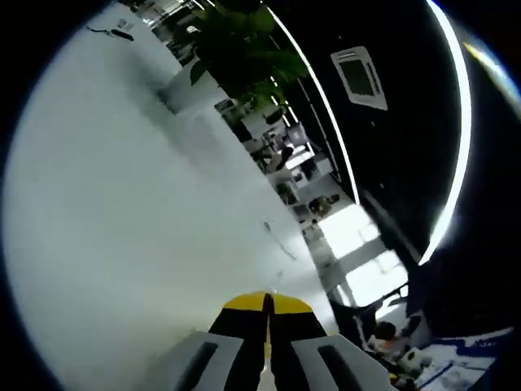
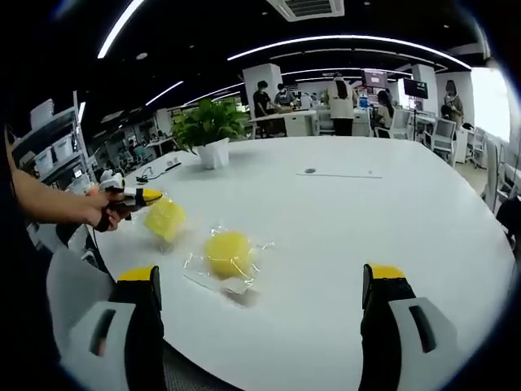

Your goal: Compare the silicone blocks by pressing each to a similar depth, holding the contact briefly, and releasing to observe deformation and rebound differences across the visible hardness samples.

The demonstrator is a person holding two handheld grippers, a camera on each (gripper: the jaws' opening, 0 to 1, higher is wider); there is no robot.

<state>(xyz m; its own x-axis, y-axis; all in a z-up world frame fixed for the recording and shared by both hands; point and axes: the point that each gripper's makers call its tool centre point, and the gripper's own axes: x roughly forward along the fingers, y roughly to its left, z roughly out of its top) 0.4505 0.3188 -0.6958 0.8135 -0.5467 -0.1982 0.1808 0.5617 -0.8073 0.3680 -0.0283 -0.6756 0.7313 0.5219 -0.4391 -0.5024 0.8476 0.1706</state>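
Right gripper view: open right tongs (image 2: 260,285) frame yellow block (image 2: 228,252); closed left tongs (image 2: 146,196) touch another block (image 2: 166,218).

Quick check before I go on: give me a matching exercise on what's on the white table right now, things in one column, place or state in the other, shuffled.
Things:
1. left gripper
2. right gripper
3. round yellow block
4. potted plant

Place or state:
A. stands far back on the white table
B. jaws wide apart, nothing between them
C. lies on a clear wrapper, near the table's front edge
D. jaws together, tips at the squarish yellow block

Pairs: 1-D, 2-B, 3-C, 4-A
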